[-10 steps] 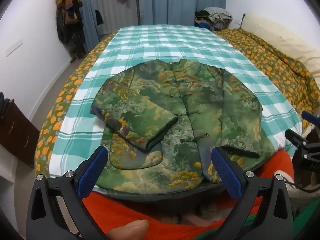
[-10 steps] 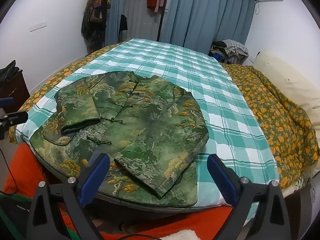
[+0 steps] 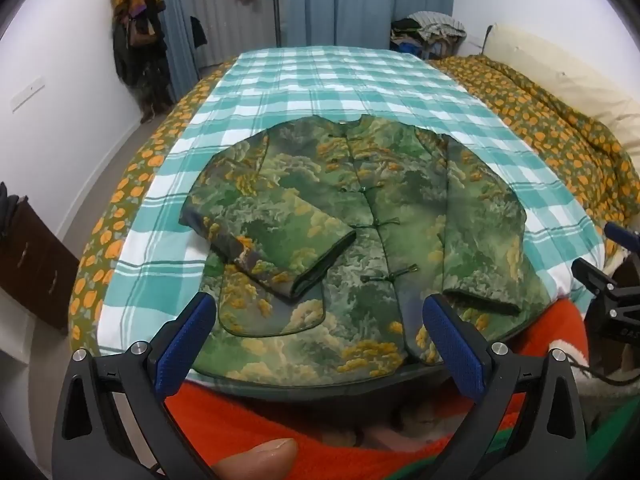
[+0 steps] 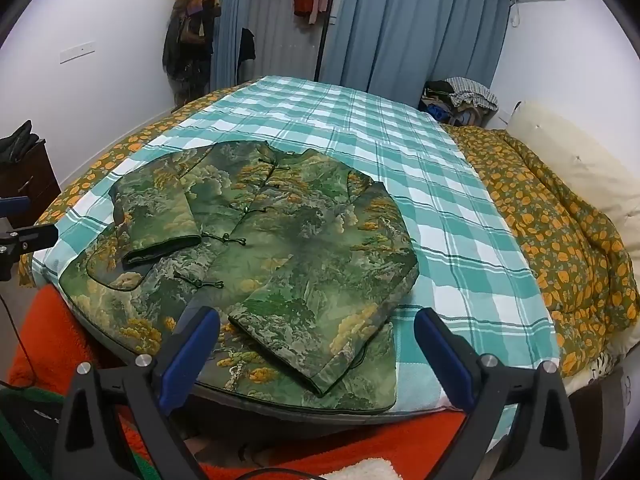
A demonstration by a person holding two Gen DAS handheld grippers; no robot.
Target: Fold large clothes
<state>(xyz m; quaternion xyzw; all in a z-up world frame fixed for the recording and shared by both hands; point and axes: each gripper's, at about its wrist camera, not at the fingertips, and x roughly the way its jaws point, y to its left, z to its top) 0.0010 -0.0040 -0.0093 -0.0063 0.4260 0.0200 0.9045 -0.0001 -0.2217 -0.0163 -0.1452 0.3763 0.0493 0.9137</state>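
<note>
A green and yellow patterned jacket (image 3: 372,232) lies front up on the teal checked sheet (image 3: 340,80) at the near edge of the bed, both sleeves folded in over its body. It also shows in the right wrist view (image 4: 280,248). My left gripper (image 3: 316,344) is open and empty, held just above the jacket's hem. My right gripper (image 4: 316,344) is open and empty, above the hem at the jacket's right side. The right gripper's tip also shows at the left wrist view's right edge (image 3: 600,280).
An orange-flowered quilt (image 4: 560,240) and a cream pillow (image 4: 580,160) lie along the bed's right side. An orange blanket (image 3: 280,420) hangs below the near edge. A dark cabinet (image 3: 28,256) stands at left. Clothes hang by the curtains (image 4: 400,20).
Both views have shifted slightly; the grippers stay open and the jacket lies as before.
</note>
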